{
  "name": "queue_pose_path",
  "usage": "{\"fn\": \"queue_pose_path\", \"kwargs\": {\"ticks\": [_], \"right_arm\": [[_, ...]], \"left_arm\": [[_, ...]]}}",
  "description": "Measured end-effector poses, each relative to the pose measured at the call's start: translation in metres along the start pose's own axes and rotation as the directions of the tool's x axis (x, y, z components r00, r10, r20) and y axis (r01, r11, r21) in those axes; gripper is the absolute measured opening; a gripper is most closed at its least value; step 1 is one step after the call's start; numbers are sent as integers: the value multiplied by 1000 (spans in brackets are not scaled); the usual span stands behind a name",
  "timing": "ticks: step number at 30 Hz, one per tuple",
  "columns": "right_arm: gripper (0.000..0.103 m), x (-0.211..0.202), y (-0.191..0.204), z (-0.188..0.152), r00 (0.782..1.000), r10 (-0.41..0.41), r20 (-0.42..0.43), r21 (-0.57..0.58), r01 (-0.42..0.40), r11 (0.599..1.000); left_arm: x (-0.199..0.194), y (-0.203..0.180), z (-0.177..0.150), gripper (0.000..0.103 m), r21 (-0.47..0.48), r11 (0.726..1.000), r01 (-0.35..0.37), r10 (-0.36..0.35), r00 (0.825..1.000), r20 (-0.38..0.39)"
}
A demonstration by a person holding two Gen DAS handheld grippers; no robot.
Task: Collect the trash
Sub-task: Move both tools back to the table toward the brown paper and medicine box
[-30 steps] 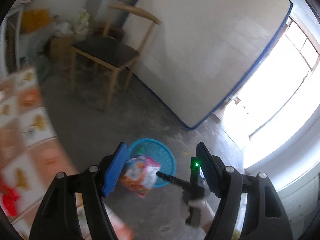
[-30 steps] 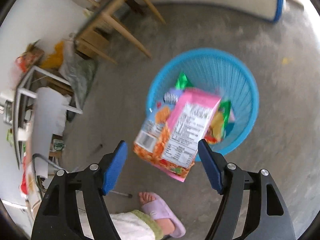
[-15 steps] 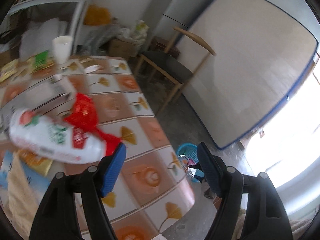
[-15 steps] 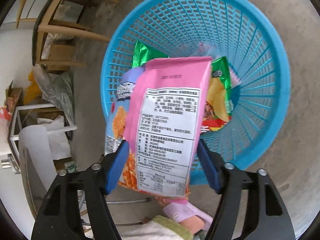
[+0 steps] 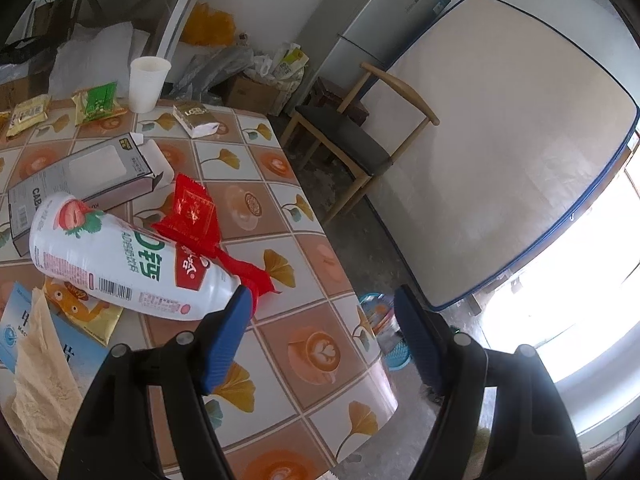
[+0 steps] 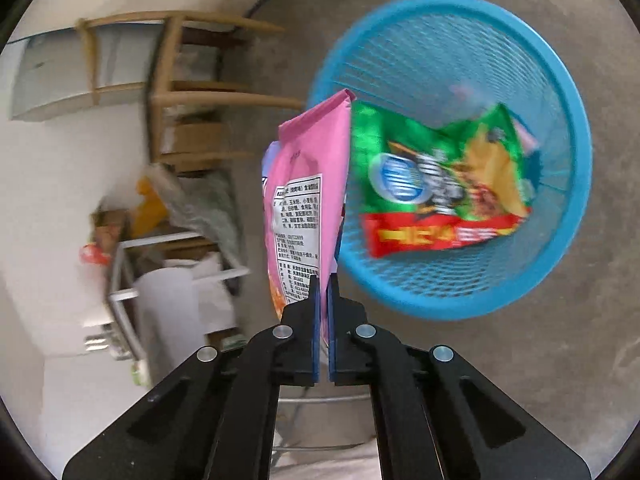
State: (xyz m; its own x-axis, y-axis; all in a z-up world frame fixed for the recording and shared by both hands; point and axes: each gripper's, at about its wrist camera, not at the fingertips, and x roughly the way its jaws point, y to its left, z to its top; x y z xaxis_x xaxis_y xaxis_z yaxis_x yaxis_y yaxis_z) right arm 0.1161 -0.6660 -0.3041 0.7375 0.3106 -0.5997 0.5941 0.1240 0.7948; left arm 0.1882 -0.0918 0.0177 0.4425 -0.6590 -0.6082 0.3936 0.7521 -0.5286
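My right gripper (image 6: 323, 292) pinches the pink snack bag (image 6: 306, 208) by its lower edge, the bag's long axis running straight out along the fingers. The blue basket (image 6: 568, 128) lies ahead and to the right, a green wrapper (image 6: 436, 184) already inside. My left gripper (image 5: 322, 316), spread and empty, hovers over the table edge (image 5: 384, 396), the white strawberry drink bottle (image 5: 120, 264) just left of it.

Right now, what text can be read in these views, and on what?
"CAB", cut off: grey carton.
Large green characters, barcode: white strawberry bottle; not legible.
Fine print: pink snack bag in right gripper; too small.
Green bag in blue basket: blurred.
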Motion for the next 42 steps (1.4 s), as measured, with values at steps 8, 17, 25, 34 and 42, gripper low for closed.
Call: {"fn": "queue_pose_path", "kwargs": {"ticks": [8,17,25,34,42], "right_arm": [[2,-60,90,-3,916,-184,357,-377,322,869],[42,20,48,-12,633,-465,618,-421,767,485],[50,29,-8,-9,671,-550,497,-348,735,582],[53,-24,28,-48,783,-440,440,-350,601,718],[86,-56,117,-150,901,-221,372,-594,415,689]], "left_arm": [[-18,17,-1,71,-17,1000,-26,27,999,39],[-22,29,-2,71,-54,997,-52,55,997,53],[-21,31,1,71,-44,997,-69,71,996,56],[-34,28,0,71,-39,996,-80,83,992,93],[-93,40,-12,72,-40,987,-158,163,971,176]]}}
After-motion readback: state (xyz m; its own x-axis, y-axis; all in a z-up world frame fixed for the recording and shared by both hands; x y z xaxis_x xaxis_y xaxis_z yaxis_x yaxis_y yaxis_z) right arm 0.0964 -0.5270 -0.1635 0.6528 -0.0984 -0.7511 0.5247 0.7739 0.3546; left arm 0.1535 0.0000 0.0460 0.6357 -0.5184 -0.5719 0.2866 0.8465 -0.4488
